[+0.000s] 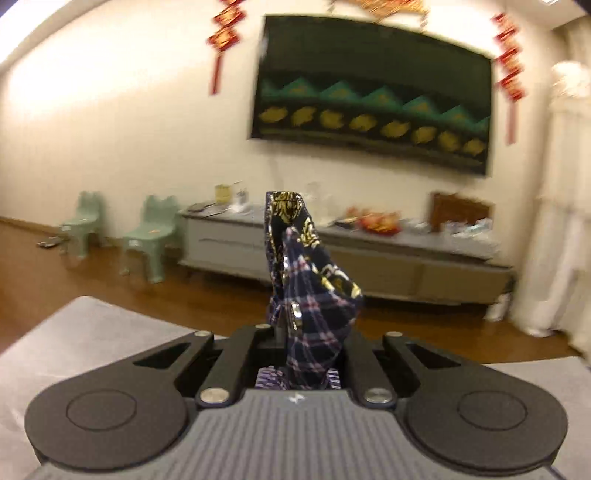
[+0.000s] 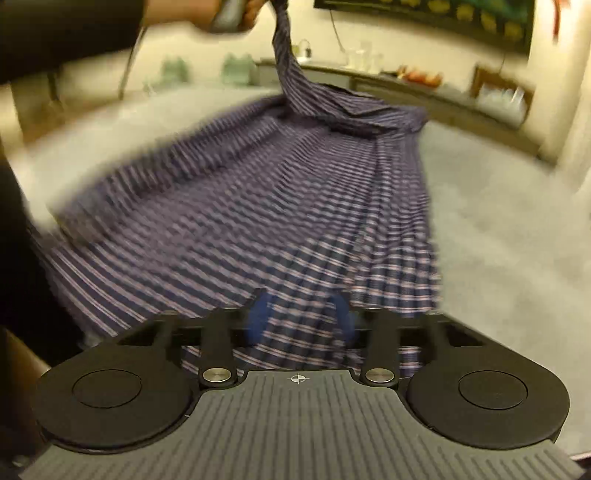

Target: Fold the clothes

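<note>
A navy plaid shirt [image 2: 280, 206] lies spread over the grey table [image 2: 498, 221]. One end of it rises in a twisted strand to my left gripper [image 2: 229, 14], held in a hand at the top of the right wrist view. In the left wrist view the left gripper [image 1: 291, 317] is shut on a bunch of the shirt [image 1: 306, 280], whose gold-patterned lining sticks up above the jaws. My right gripper [image 2: 301, 317] sits low at the shirt's near hem. Its blue fingers [image 2: 258, 321] stand apart, with plaid cloth lying over and between them and partly hiding them.
A dark sleeve [image 2: 55, 33] crosses the upper left of the right wrist view. Beyond the table [image 1: 92, 332] are a wooden floor, two green stools [image 1: 147, 240], a long grey cabinet [image 1: 369, 258] with clutter on it, and a dark wall hanging [image 1: 369, 92].
</note>
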A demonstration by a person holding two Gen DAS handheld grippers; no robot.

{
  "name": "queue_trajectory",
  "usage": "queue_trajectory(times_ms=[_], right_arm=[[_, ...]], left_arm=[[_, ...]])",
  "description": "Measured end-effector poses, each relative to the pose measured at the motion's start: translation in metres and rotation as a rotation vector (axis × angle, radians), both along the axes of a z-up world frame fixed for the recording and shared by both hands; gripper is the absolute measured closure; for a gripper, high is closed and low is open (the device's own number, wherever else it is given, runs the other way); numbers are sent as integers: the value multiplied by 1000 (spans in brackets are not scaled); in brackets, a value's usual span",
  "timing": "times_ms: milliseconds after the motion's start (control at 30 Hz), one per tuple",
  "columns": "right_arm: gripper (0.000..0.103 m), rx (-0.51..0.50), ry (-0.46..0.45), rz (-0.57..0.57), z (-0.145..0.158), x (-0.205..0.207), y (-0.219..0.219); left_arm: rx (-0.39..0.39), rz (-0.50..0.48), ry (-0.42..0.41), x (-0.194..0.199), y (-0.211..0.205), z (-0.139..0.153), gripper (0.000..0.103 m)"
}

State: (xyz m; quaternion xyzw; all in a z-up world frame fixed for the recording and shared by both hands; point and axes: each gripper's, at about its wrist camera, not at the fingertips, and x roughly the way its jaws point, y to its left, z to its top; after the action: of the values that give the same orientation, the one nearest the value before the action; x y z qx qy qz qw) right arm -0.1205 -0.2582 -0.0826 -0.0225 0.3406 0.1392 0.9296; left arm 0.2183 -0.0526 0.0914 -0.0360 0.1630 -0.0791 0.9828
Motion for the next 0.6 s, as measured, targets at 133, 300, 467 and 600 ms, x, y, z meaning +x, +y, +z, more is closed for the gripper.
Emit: queue_trajectory(times_ms=[133,300,467,600], right_arm=[[54,227,-47,14,58,32,-52],[42,161,-108,-101,101,158,-104],[37,173,-18,-214,85,314,-140],[35,252,77,-253,60,404,-160]], left_arm=[[-3,-169,-76,-46,5,-2,96],[-37,-252,-153,-53,-6,21,96],[-94,-356,-180,-15,-42,67,96],[-56,-427,-255,-5,-73,94,96]])
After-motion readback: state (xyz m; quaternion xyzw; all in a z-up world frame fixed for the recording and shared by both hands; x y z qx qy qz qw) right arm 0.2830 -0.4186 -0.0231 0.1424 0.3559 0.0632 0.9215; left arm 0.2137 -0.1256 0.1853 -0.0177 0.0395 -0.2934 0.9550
